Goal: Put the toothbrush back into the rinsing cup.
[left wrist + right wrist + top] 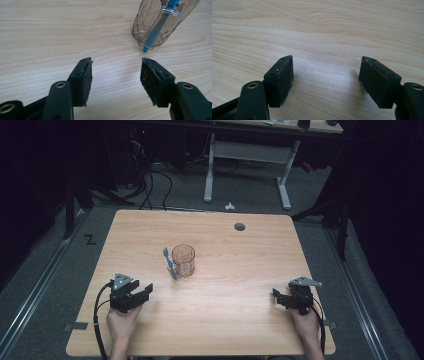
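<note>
toothbrush [169, 264] leaning on glass [183, 260], just ahead and right of wide, empty left gripper [116, 75]; handle tilted upward; right gripper [327, 80] wide, empty, farther off.

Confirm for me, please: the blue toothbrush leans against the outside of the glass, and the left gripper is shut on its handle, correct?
Not quite. The toothbrush does lean against the outside of the glass, but the left gripper is open, short of it, with nothing between its jaws, as the left gripper view shows.
</note>
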Demonstrator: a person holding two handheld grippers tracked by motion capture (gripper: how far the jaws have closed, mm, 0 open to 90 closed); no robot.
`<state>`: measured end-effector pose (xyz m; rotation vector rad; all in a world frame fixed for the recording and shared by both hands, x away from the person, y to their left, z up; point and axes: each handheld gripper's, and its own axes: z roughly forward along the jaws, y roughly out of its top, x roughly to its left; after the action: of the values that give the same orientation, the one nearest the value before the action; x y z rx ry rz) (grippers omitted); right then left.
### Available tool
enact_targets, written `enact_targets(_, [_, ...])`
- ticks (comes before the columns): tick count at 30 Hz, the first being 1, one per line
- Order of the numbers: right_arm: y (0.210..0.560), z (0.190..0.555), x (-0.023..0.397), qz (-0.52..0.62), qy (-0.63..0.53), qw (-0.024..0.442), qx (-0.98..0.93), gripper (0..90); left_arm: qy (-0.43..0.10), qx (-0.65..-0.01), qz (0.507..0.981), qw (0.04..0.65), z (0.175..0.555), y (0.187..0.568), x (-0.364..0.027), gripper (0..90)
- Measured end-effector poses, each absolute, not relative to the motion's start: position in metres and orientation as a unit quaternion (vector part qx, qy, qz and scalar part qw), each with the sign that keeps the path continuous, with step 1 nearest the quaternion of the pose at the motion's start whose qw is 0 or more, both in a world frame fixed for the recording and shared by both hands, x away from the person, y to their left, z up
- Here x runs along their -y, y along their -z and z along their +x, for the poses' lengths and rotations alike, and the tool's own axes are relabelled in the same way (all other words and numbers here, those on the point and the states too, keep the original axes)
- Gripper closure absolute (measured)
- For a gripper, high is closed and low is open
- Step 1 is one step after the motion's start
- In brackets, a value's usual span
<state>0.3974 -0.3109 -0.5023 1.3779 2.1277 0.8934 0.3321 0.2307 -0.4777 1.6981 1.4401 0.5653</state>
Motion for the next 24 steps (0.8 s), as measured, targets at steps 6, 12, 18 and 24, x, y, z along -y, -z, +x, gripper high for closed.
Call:
enact_targets(6, [0.502,0.397,0.311,0.500,-0.324,0.225,-0.771,28.2,-0.227,-0.577,0.671,0.406,0.332,0.483,-0.230,43.9])
enact_targets(12, [0.502,0.397,0.311,0.499,-0.324,0.225,-0.771,28.2,-0.228,-0.582,0.672,0.397,0.334,0.489,-0.230,43.9])
enact_targets(18, [0.502,0.397,0.311,0.499,-0.324,0.225,-0.771,28.2,-0.234,-0.585,0.674,0.385,0.336,0.494,-0.230,43.9])
enact_targets(24, [0.502,0.397,0.311,0.500,-0.324,0.225,-0.771,28.3,-0.241,-0.588,0.675,0.375,0.337,0.497,-0.230,43.9])
